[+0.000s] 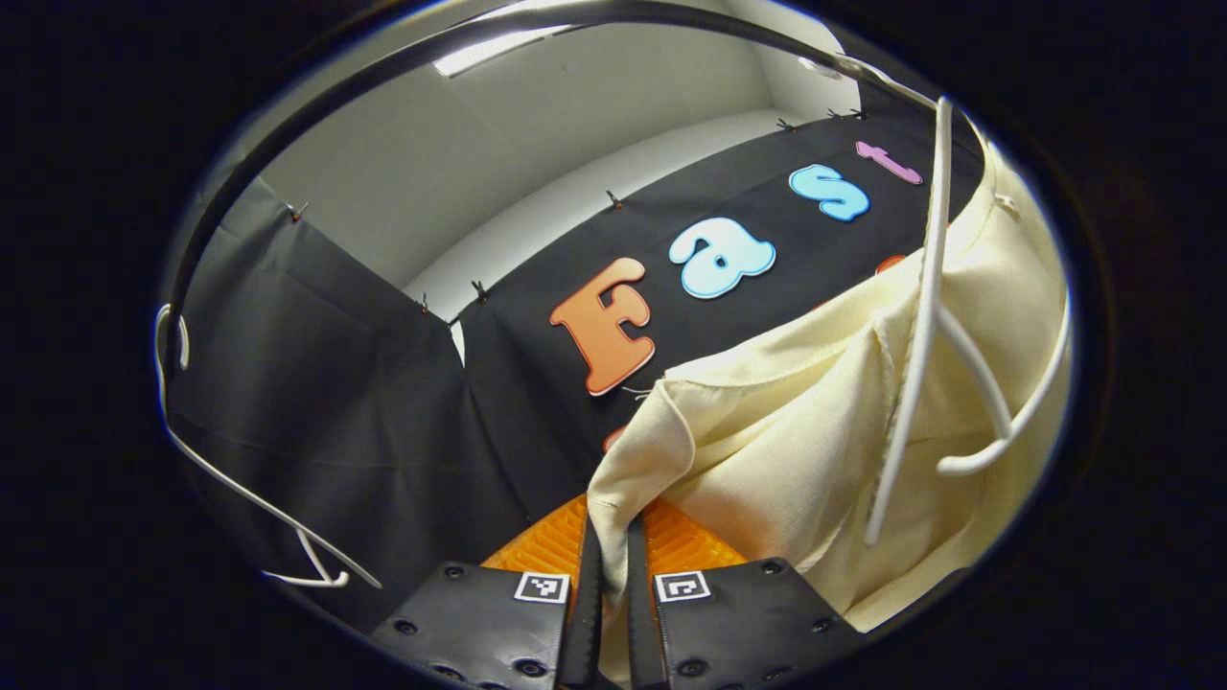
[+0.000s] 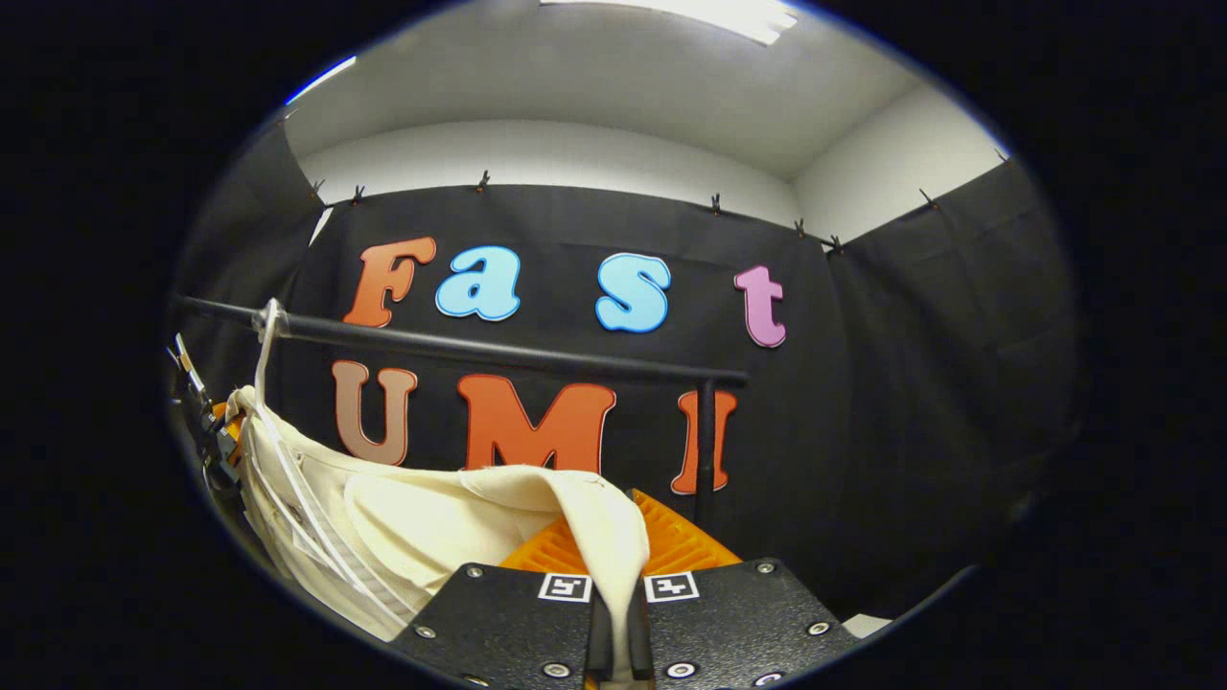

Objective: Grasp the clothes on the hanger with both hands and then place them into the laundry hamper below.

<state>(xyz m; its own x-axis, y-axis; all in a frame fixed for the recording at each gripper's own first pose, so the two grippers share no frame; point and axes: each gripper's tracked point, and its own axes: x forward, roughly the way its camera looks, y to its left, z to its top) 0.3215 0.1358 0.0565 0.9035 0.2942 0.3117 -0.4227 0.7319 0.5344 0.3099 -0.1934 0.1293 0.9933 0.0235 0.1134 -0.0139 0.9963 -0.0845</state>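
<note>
Left gripper (image 1: 613, 537) clenched on a fold of the cream garment (image 1: 815, 431), fabric pinched between both fingers. Right gripper (image 2: 618, 546) likewise clamped on another fold of it (image 2: 451, 522). Garment hangs on the white hanger (image 1: 925, 316), just under the black rail (image 2: 498, 353), bulk draped left of the right gripper. Second white hanger (image 1: 240, 489) on the rail, well apart from the garment.

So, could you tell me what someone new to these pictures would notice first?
Probably the cream fabric garment, draped across the right of the left gripper view and pinched at a fold in the left gripper. The right gripper clamps another fold of it at the bottom of its own view. Next, the white plastic hanger threaded through the cloth, hooked on the black metal rail.
</note>
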